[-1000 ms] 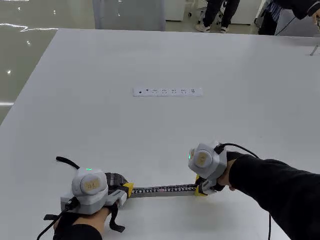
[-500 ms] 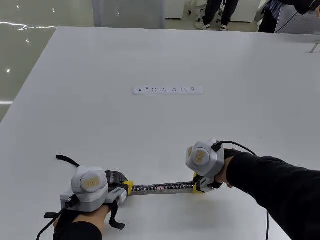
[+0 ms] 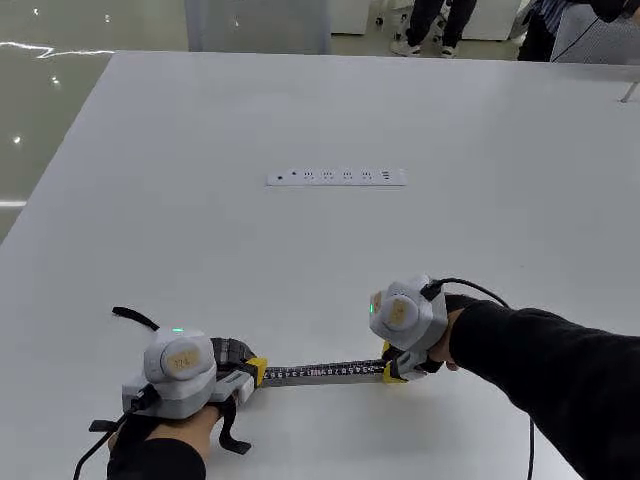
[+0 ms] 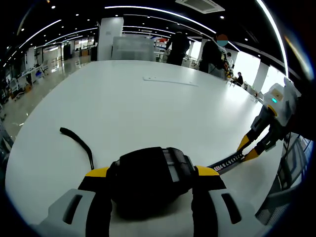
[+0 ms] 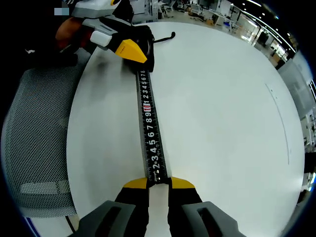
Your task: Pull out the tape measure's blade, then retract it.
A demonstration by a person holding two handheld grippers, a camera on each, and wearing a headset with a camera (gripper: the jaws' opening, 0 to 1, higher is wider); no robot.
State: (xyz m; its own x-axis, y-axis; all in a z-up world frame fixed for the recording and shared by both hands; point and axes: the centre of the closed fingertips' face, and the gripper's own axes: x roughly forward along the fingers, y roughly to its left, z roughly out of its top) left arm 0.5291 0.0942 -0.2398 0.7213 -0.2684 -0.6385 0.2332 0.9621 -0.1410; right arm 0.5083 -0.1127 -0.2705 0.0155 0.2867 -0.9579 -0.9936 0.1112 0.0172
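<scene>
The left gripper (image 4: 152, 173) clamps the black tape measure case (image 3: 232, 354), and the right gripper (image 5: 158, 183) pinches the blade (image 5: 148, 128) by its tip. The blade lies drawn out flat between them, well nearer the person than the power strip (image 3: 336, 178).

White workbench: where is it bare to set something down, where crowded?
Bare: the wide stretch between the white power strip and the dark tape blade; also beyond the strip. Crowded: the near edge, with left gripper, black tape measure case and right gripper.
</scene>
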